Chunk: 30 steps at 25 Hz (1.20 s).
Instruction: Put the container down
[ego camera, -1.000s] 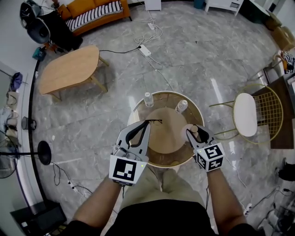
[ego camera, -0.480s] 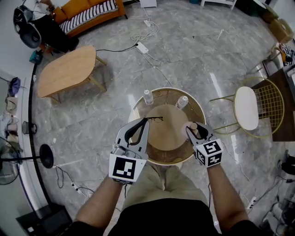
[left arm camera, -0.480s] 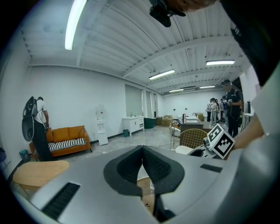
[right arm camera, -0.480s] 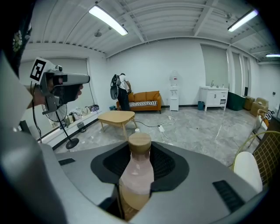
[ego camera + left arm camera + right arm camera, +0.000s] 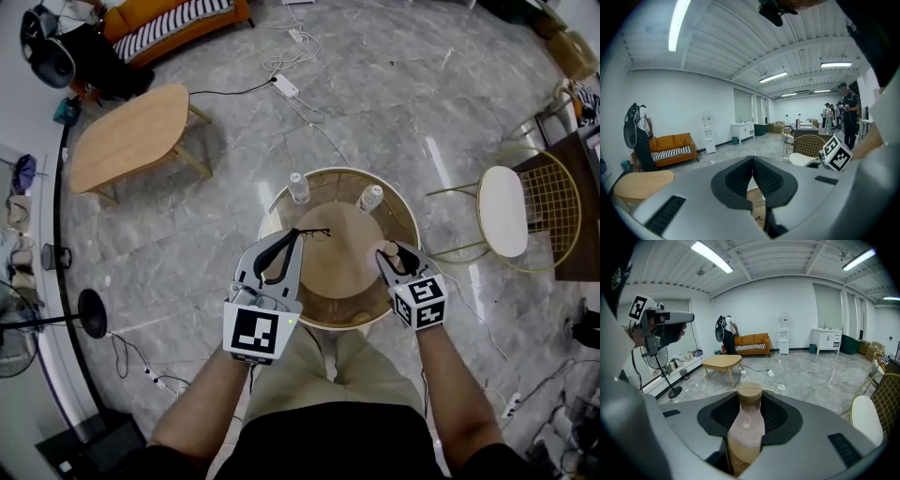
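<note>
The right tongs are seen partly open and clamped on the container, a small bottle with a wooden cap, pale pink above and tan below. The container is gripped by its body between the pads, its long axis running roughly along the tongs, with the cap pointed forward and away from the person. It is held over the right side of the round surface. The left tongs are closed, pads touching, with nothing gripped; a pair of glasses lies just beyond their tips.

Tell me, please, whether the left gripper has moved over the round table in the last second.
No: the left gripper still ends beside the glasses on the round table.
</note>
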Motion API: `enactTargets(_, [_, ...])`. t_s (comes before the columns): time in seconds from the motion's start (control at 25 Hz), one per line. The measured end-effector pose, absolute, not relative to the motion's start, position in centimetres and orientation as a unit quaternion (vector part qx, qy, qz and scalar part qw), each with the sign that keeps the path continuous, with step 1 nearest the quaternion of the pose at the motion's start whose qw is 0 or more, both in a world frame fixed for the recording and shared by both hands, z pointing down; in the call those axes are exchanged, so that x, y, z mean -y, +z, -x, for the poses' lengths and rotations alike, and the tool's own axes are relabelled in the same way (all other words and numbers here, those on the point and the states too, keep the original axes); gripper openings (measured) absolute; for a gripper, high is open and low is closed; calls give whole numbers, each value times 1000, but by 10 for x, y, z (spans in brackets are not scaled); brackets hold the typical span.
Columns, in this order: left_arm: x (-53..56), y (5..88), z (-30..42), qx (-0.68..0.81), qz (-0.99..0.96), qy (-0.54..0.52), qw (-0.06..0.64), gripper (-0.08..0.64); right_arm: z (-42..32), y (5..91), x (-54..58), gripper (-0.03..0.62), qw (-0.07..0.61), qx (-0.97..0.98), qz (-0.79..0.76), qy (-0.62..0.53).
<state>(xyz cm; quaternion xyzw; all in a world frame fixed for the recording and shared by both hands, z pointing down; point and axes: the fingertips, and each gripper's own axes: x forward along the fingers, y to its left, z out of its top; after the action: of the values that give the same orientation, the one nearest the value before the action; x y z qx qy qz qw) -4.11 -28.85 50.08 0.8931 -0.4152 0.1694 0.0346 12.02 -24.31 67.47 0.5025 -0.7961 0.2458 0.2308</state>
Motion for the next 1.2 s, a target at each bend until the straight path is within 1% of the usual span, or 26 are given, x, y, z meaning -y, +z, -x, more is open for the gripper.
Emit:
enactTargets(0.68, [304,539,37,399,-897,185,42,15,-123,754,252,155,261,773,-506,281])
enactTargets(1.2, [318,563,48,384,-901,193,54,15,-111,816,258,155,288,754,-499,315])
